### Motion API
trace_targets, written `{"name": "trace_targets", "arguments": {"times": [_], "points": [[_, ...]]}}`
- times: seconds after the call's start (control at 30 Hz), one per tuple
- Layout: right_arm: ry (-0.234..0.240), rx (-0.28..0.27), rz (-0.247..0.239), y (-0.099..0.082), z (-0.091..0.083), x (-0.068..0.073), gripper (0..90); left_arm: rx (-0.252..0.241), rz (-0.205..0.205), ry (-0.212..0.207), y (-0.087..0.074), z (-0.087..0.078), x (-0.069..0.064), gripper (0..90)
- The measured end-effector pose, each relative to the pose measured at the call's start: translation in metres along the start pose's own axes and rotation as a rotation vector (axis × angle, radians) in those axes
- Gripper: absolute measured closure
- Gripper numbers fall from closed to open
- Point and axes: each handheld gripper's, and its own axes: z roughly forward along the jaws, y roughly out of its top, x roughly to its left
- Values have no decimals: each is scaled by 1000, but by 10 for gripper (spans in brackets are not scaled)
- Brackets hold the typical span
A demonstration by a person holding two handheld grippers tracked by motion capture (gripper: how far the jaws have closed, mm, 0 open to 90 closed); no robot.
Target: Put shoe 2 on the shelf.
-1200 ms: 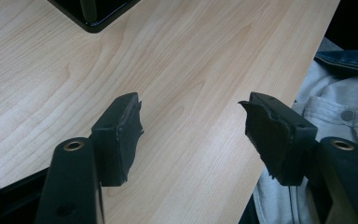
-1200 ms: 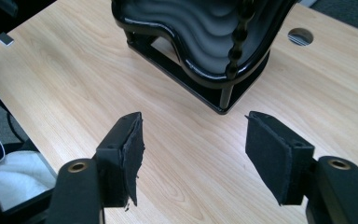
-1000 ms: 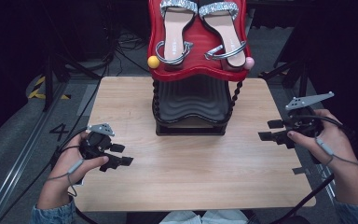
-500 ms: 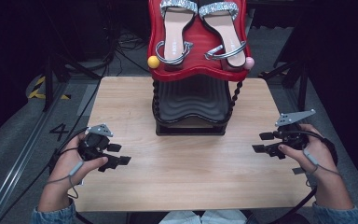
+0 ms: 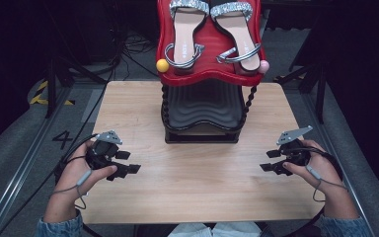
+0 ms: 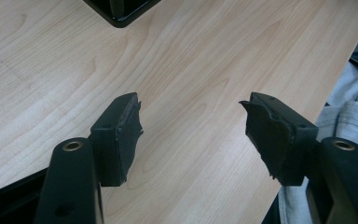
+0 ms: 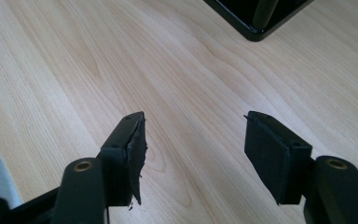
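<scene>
A two-shelf shoe rack (image 5: 202, 106) stands at the table's far middle. On its red top shelf (image 5: 207, 74) lies a pair of sandals (image 5: 212, 34) with silver glitter straps. My left gripper (image 5: 128, 162) rests low over the table's near left, jaws open, with bare wood between them; the left gripper view shows the same gap (image 6: 189, 109). My right gripper (image 5: 269, 161) hovers low at the near right and points toward the middle. Its jaws have just been closing a little but stand open with nothing between them (image 7: 193, 126).
The wooden table (image 5: 197, 187) lies bare between the two grippers. A corner of the rack's black base (image 6: 121, 11) (image 7: 261, 18) shows ahead of each gripper. A yellow ball (image 5: 162, 65) and a pink ball (image 5: 264, 65) cap the red shelf's corners. Cables and dark stands surround the table.
My right hand has come down from above the table's right edge to just over the wood. The left hand and the rack have not moved.
</scene>
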Motion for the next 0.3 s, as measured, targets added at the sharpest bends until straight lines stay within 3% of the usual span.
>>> {"name": "trace_targets", "arguments": {"times": [0.3], "points": [[2,-28,53,-3,0,1,337,7,-6,2,2,3,2,344]]}}
